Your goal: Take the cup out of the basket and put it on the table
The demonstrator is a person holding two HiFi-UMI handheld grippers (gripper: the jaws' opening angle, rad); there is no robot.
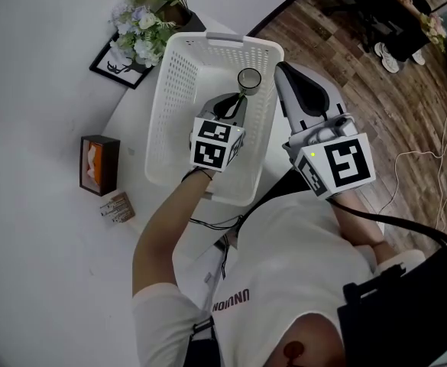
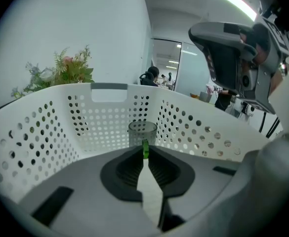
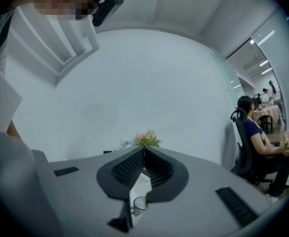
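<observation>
A clear glass cup [image 1: 248, 79] with a green handle [image 2: 145, 148] hangs inside the white perforated basket [image 1: 173, 90], near its right wall. My left gripper [image 1: 239, 98] reaches into the basket and is shut on that handle. In the left gripper view the cup [image 2: 142, 131] stands upright just beyond the left gripper [image 2: 145, 150], with the basket wall [image 2: 45, 127] all round. My right gripper [image 1: 283, 69] hovers outside the basket's right rim, its tips together and nothing between them. In the right gripper view the right gripper [image 3: 144, 149] is shut, and the cup [image 3: 140, 203] shows below it.
The basket sits on a white round table [image 1: 40, 90]. Flowers [image 1: 150, 14] and a black picture frame [image 1: 120, 63] stand behind it. A brown tissue box [image 1: 98, 164] and a small jar [image 1: 117, 207] lie to its left. Wooden floor [image 1: 345, 60] lies at the right, with a seated person [image 3: 255, 137].
</observation>
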